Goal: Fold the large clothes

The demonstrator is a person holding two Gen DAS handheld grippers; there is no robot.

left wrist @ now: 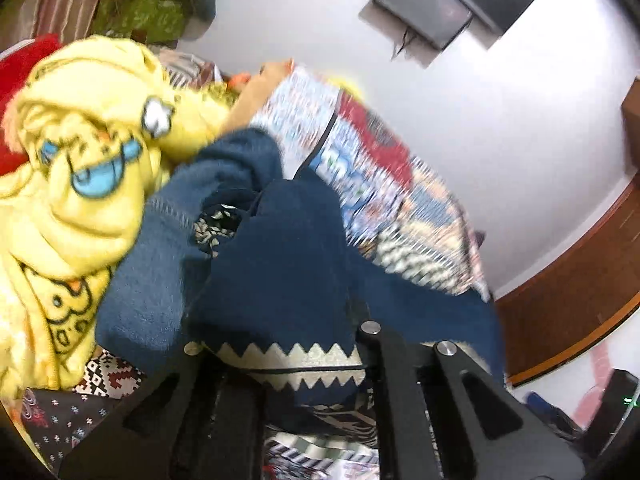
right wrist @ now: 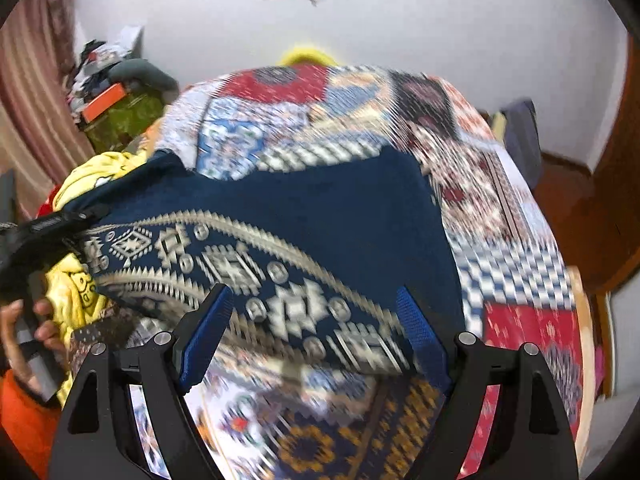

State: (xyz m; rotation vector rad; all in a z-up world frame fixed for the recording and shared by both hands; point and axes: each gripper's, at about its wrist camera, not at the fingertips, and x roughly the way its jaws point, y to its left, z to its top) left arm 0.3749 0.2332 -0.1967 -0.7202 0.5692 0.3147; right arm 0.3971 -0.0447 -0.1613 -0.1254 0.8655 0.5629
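Note:
A navy garment [left wrist: 280, 264] with a cream zigzag band hangs bunched over my left gripper [left wrist: 280, 336]. Its jaws are closed on the cloth and the fingertips are buried in it. In the right wrist view the same garment [right wrist: 328, 216] lies spread across the bed, its patterned band running left to right. The left gripper [right wrist: 52, 224] pinches the garment's left edge there, with a person's hand [right wrist: 24, 328] on its handle. My right gripper [right wrist: 313, 294] hovers open just above the patterned band, and nothing sits between its blue pads [right wrist: 208, 332].
A crumpled yellow garment [left wrist: 72, 184] with cartoon prints lies left of the navy one. A patchwork bedspread [right wrist: 500, 184] covers the bed. Cluttered shelves [right wrist: 108, 96] stand at the far left; a wooden door and skirting [left wrist: 580, 280] are on the right. A screen [left wrist: 436, 12] hangs on the wall.

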